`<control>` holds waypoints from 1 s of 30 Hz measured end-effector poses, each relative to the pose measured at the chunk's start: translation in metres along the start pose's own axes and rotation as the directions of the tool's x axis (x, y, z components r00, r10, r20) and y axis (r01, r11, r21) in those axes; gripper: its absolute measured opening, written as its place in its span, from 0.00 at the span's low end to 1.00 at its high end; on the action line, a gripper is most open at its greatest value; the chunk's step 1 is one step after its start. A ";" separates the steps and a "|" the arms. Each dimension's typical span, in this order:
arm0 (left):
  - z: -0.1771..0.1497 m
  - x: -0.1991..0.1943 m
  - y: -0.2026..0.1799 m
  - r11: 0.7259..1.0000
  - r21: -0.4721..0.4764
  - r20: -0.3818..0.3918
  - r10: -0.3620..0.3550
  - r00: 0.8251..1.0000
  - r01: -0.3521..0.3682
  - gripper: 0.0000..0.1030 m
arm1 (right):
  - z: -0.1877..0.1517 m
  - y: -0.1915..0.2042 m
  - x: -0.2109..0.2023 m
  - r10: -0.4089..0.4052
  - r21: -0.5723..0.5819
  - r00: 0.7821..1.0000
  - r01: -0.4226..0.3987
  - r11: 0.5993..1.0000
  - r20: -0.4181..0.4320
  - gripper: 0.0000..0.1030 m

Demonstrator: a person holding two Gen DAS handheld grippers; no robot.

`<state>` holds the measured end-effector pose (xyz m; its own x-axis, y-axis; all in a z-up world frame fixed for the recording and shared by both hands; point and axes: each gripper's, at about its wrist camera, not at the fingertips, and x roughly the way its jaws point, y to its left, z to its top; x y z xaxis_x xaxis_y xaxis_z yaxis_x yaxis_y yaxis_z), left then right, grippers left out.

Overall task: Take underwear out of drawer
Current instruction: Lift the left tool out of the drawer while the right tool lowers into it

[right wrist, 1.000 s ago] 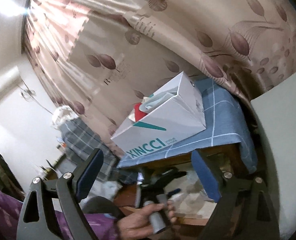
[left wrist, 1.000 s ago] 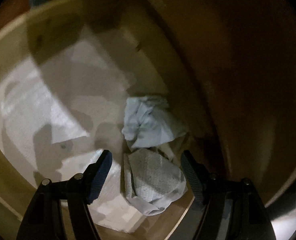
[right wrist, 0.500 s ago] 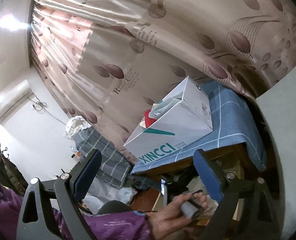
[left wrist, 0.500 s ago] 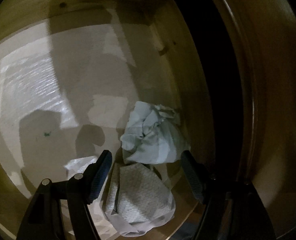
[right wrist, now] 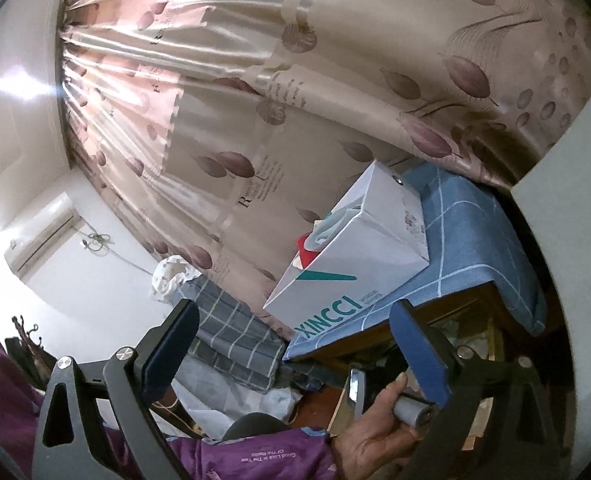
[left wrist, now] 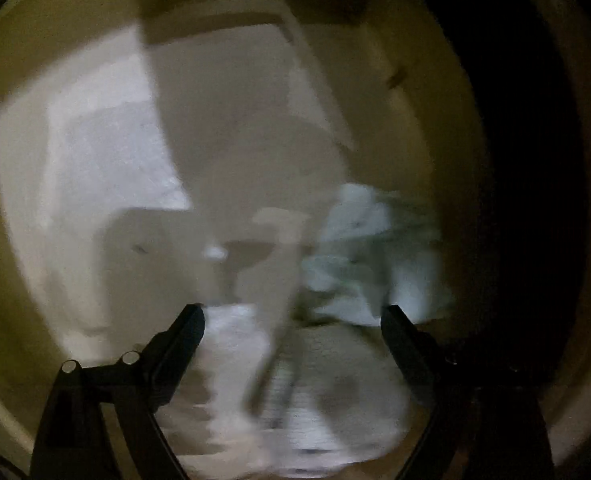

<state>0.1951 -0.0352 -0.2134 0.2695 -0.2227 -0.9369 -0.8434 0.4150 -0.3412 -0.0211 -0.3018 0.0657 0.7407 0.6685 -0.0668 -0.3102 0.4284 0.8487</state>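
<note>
Left wrist view, blurred: the left tool (left wrist: pixel 291 316) points down into the drawer (left wrist: pixel 223 168), its jaws opening, pads clear of cloth. Textured white underwear (left wrist: pixel 335 392) lies between them by the drawer's dark right wall, a pale blue piece (left wrist: pixel 367 264) just beyond. The right tool (right wrist: pixel 291 320), also opening and empty, points level toward a bag (right wrist: pixel 359 248).

A: Backdrop, right wrist view?
B: Leaf-print curtain (right wrist: pixel 295 92), pinkish satin. White XINCCI paper bag (right wrist: pixel 359 256) lying on a blue grid-pattern cloth (right wrist: pixel 475 240).
A: Left side?
B: Wall air conditioner (right wrist: pixel 41 232), cable beside it. Grey plaid fabric (right wrist: pixel 231 332) below the curtain, white crumpled thing on top, can't tell what.
</note>
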 end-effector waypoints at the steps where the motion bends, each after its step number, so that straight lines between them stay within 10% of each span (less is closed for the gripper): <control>1: 0.001 0.002 -0.001 0.997 0.000 -0.005 0.074 0.997 -0.074 0.90 | 0.001 -0.001 -0.001 0.000 0.007 1.000 0.000 1.000 0.002 0.95; 9: -0.013 -0.008 -0.001 0.995 0.097 -0.088 0.028 0.996 -0.020 0.86 | 0.004 -0.010 0.001 -0.120 0.040 0.993 0.120 0.992 -0.018 0.98; 13: -0.023 -0.030 -0.007 0.972 0.225 -0.104 -0.048 0.993 0.070 0.86 | 0.008 -0.016 0.036 -0.239 0.007 0.949 0.246 0.969 -0.207 0.98; 20: -0.030 -0.090 -0.007 0.829 0.531 -0.070 -0.165 0.984 0.177 0.86 | -0.036 -0.004 0.135 -0.509 -0.392 0.690 0.339 0.855 -0.515 0.78; 28: -0.005 -0.170 0.000 0.564 0.821 0.064 -0.236 0.970 0.084 0.86 | -0.116 -0.035 0.233 -0.725 -0.721 0.374 0.181 0.669 -0.578 0.75; 30: 0.004 -0.176 0.004 0.532 0.844 0.080 -0.252 0.965 0.069 0.86 | -0.133 -0.043 0.247 -0.759 -0.768 0.327 0.135 0.627 -0.563 0.73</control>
<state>0.1460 0.0093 -0.0507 0.5092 -0.2488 -0.8239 -0.0379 0.9499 -0.3103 0.0959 -0.0740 -0.0572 0.1420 0.2351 -0.9615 -0.5522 0.8250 0.1202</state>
